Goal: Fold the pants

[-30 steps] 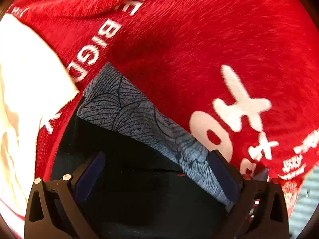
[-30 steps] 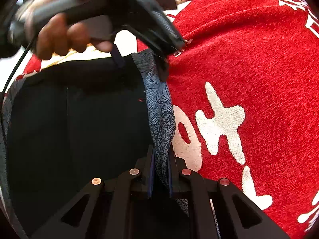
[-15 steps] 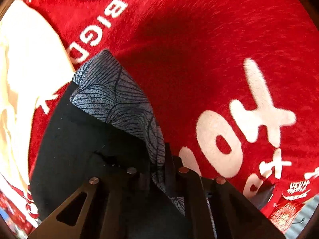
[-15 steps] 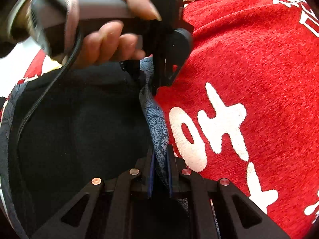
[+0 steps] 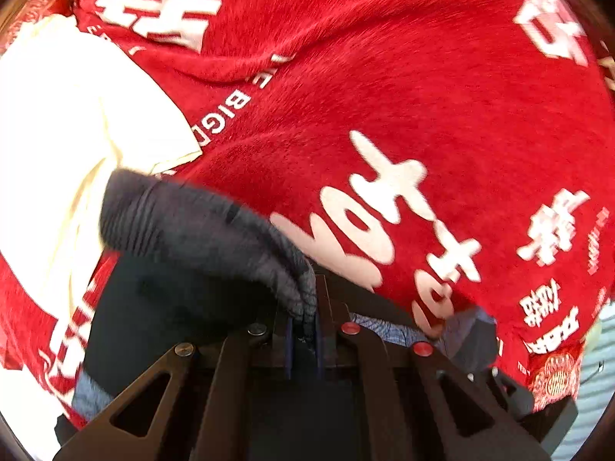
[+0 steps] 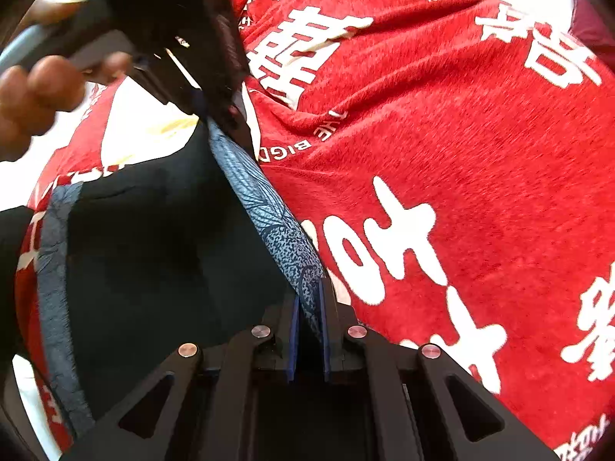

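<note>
Left gripper [image 5: 303, 330]: jaws stood wide around the patterned band a second ago, now clamped narrow on it. Right gripper [image 6: 309, 330] clamped on the same band [image 6: 265, 207] throughout. Both ends secured; judged ready to carry the edge over for a fold.

Pants [image 6: 153, 253]: black, matte, soft, lying at 9 o'clock of the right gripper on the red blanket [image 6: 480, 153]; band grey-blue with fine leaf-vein print, creased into a ridge. Blanket plush, white lettering. Hand [image 6: 34, 92] at 10 o'clock.
</note>
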The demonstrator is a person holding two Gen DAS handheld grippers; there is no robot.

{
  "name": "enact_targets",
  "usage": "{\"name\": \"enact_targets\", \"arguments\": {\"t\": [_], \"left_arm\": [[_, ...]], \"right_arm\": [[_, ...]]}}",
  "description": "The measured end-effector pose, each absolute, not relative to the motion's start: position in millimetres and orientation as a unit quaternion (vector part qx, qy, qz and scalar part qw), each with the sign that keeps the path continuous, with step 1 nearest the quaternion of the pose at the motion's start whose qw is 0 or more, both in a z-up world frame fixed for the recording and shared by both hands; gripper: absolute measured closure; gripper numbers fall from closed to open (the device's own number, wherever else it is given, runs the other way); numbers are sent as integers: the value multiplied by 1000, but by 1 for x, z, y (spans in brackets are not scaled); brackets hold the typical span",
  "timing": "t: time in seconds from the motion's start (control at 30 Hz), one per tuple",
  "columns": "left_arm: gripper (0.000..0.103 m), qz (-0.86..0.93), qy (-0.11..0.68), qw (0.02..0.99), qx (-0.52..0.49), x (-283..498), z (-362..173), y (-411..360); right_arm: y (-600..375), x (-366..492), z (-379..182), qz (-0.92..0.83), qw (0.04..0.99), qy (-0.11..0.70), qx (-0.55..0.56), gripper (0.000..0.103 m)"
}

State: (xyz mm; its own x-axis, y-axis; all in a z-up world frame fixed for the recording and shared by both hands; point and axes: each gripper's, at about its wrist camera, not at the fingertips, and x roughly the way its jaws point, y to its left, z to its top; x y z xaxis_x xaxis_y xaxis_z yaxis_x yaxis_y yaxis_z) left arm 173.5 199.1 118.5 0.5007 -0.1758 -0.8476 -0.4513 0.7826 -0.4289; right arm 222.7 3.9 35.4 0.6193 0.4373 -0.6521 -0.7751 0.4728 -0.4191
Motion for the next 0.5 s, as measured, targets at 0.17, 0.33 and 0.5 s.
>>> {"name": "enact_targets", "arguments": {"t": [0.17,0.33,0.5], "left_arm": [[94,71,454,824,-330,104,121,192],[94,58,452,814,-361,44,86,204],[94,70,487,779,-389,18,27,224]], "right_arm": [[-3,169,43,356,832,214,-368,93],[6,104,24,352,816,209,-408,93],[27,73,-18,371,793,253,-413,93]]}}
